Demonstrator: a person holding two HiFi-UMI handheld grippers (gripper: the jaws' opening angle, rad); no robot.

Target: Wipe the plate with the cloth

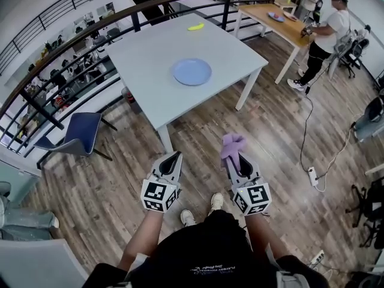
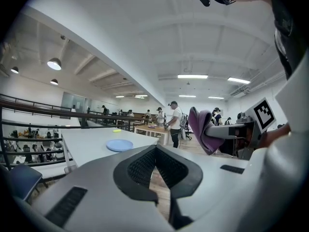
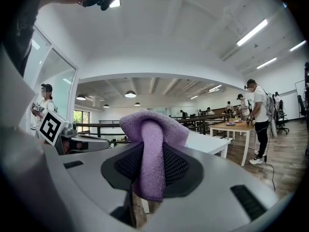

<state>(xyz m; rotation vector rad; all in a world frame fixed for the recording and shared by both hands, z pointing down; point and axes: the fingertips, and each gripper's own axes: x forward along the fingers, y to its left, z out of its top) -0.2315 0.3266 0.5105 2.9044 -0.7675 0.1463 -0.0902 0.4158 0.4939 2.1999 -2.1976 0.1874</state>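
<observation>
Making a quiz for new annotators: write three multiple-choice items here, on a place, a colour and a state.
1. Where is the plate? A. on the white table B. on the floor C. on the blue chair
2. What colour is the cloth? A. yellow B. purple C. green
3. How is the left gripper? A. wide open B. shut on the cloth C. shut, empty
1 A: it sits on the tabletop. 2 B: purple in every view. 3 C: jaws meet, nothing between.

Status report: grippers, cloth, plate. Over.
Left gripper shut, empty. Right gripper shut on cloth. Plate on table ahead, both grippers short of it. Only a yellow thing at the table's far edge.
</observation>
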